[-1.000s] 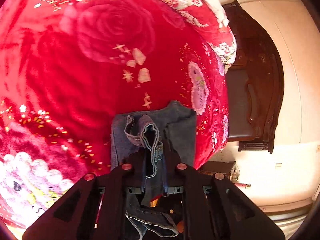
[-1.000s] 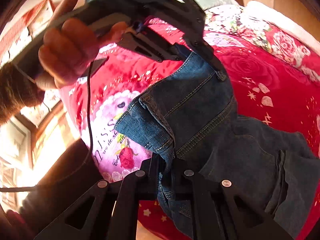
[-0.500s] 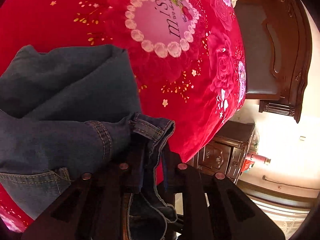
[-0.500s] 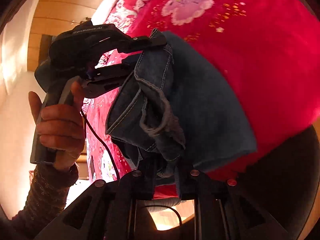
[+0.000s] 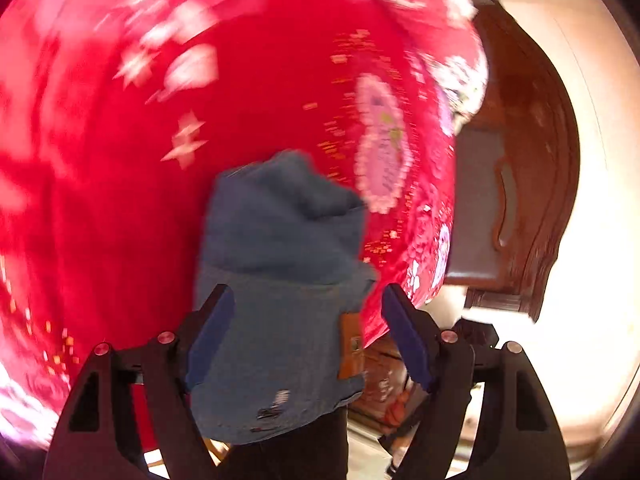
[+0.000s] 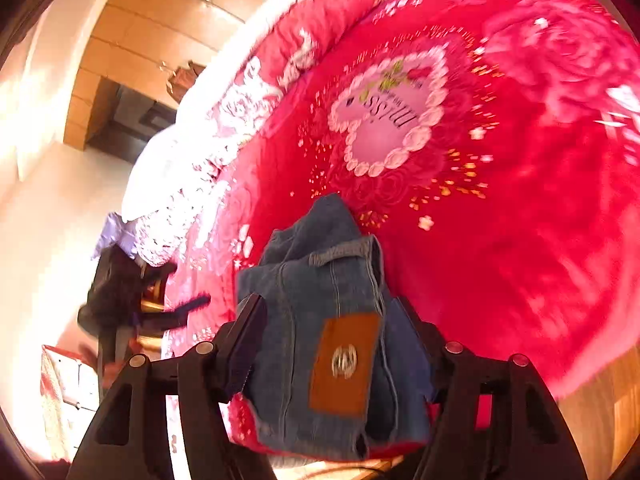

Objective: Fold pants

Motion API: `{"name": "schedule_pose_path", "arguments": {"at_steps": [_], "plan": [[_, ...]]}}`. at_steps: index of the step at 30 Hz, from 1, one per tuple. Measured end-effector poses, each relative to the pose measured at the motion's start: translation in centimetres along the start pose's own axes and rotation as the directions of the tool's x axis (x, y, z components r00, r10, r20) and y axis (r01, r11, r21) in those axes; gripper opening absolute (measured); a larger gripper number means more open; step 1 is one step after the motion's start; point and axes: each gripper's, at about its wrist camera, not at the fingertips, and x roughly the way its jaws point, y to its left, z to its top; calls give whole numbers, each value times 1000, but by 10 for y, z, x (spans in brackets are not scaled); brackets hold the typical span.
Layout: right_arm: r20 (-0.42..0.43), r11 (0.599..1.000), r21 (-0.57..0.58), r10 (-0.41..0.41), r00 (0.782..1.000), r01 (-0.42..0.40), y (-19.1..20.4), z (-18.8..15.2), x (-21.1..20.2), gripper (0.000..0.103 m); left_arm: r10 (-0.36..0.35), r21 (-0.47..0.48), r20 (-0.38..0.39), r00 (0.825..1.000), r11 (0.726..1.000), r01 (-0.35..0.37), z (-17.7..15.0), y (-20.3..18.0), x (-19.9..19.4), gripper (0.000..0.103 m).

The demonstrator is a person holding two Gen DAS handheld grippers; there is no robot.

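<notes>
From the left wrist, we see the left gripper (image 5: 306, 316) with its jaws opening wide. The blue pads (image 5: 212, 334) stand clear of the denim that a second ago they pinched by a bunched edge. The pants (image 5: 280, 280) now sit as a compact folded bundle at the near edge of the red blanket (image 5: 120, 160). They lie between the fingers but are no longer pressed. We read this as a release, with the fold laid down on the bed. The whole view is smeared by motion. The blanket's pattern is only streaks, and the bundle's near end hangs toward the camera. We cannot tell whether that end rests on the bed or overhangs it. A dark wooden headboard (image 5: 532, 184) stands at the far right.

From the right wrist, we see the right gripper (image 6: 332, 344) letting go likewise, its jaws opening. The waistband end of the pants (image 6: 320, 320), brown leather patch (image 6: 344, 364) uppermost, lies between the fingers. Half a second ago these jaws were clamped on a hem. The right finger is largely hidden behind the denim, so contact there is unclear. At the left, a dark blurred shape at the bedside may be the other gripper. The heart motif (image 6: 390, 120) lies beyond. The task looks close to done.
</notes>
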Motion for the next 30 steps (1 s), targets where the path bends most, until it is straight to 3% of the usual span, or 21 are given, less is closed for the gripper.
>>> {"name": "schedule_pose_path", "arguments": {"at_steps": [2,3,4,7,9,10,12,14,16,17,19,21,23,24,25,26,28,30], "plan": [[-37,997,-28,-68,997,67,5,12,36,65,10,-71,-30,1000,997,-12,-11,24,15,76],[-62,996,-57,-78,995,74,10,12,50,44,19,-88,-48,999,996,-23,-17,26,26,74],[-68,990,-93,-110,992,103,12,16,56,2,42,-86,-45,998,995,-45,-20,25,30,68],[28,980,-196,-37,999,41,40,30,40,3,83,-26,25,996,996,-82,-27,2,27,65],[80,958,-273,-64,995,84,54,38,37,2,127,-43,59,990,991,-125,-27,0,33,65],[67,952,-280,-110,992,125,51,41,46,3,178,-49,60,982,983,-176,-24,3,40,64],[-57,951,-232,-223,973,205,26,42,76,3,259,-36,49,965,966,-257,-21,5,51,60],[-98,955,-192,-249,964,227,14,41,79,10,208,-58,27,978,977,-206,-26,7,45,59],[-74,972,-162,-185,980,171,12,34,55,12,165,-38,31,986,986,-164,-35,4,30,59],[-88,981,-154,-133,987,118,10,31,45,15,170,-9,32,985,985,-170,-42,0,25,59],[-124,989,-140,-53,991,35,7,18,26,46,159,37,12,987,987,-159,-56,-1,16,59],[-169,991,-131,-38,985,16,6,0,14,58,127,67,-18,992,990,-126,-76,-3,20,60],[-220,992,-123,-20,975,-7,2,-21,15,58,123,102,-55,991,988,-117,-91,-4,36,61],[-227,988,-152,-34,973,-1,3,-31,15,46,165,146,-60,984,977,-155,-100,-6,46,61],[-230,977,-210,-89,969,40,5,-40,20,20,231,194,-43,972,956,-218,-107,-7,51,60],[-240,959,-268,-157,958,90,4,-49,24,15,286,251,-18,958,929,-273,-113,-13,62,60],[-250,924,-351,-247,936,150,0,-63,38,7,348,320,14,937,887,-334,-119,-26,67,61],[-240,923,-351,-250,938,156,5,-61,34,8,380,343,27,925,865,-366,-121,-39,63,60]]}}
